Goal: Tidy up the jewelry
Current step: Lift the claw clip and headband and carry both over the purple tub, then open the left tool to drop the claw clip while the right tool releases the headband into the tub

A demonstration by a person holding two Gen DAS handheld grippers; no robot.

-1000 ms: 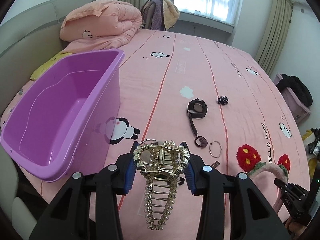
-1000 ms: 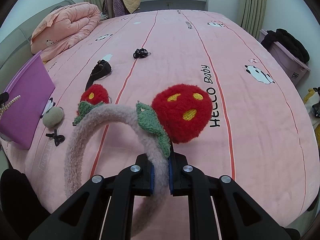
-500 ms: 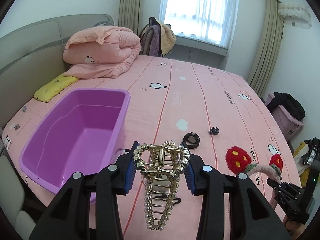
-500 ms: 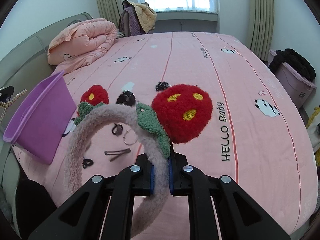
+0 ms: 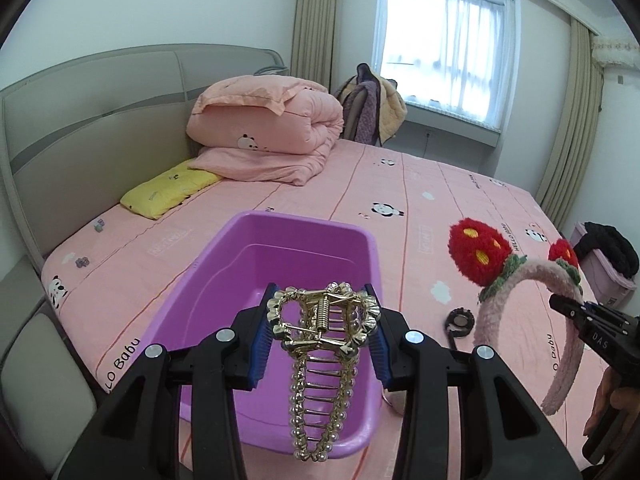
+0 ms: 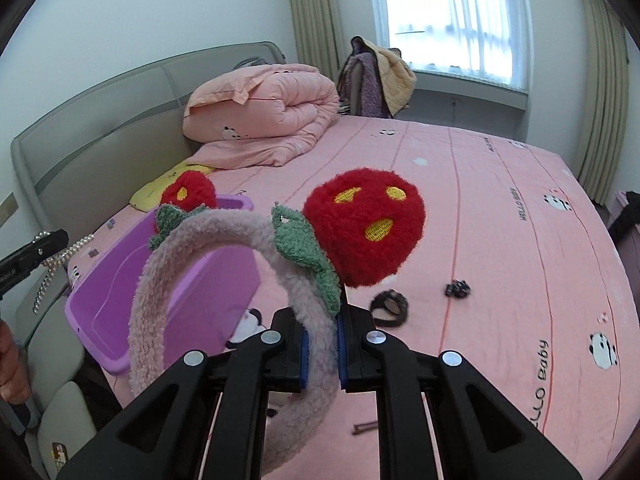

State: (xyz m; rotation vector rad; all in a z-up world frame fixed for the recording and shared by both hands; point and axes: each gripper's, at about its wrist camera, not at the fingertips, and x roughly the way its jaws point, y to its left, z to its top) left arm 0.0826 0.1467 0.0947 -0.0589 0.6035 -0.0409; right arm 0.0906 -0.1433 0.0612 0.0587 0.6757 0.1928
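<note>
In the right wrist view the fluffy headband (image 6: 224, 240) hides the near wall of the purple bin (image 6: 120, 312) and part of the watch (image 6: 390, 304). At 4 o'clock a small dark clip (image 6: 458, 289) is too small to identify. In the left wrist view the pearl hair claw (image 5: 320, 360) covers the bin's floor.

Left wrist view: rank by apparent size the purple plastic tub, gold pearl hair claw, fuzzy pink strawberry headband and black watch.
1. Purple plastic tub
2. Fuzzy pink strawberry headband and gold pearl hair claw: similar; the claw is nearer the camera, so unsure
3. Black watch

right gripper (image 6: 320, 346) clamping fuzzy headband (image 6: 224, 240), purple bin (image 6: 176, 280)
</note>
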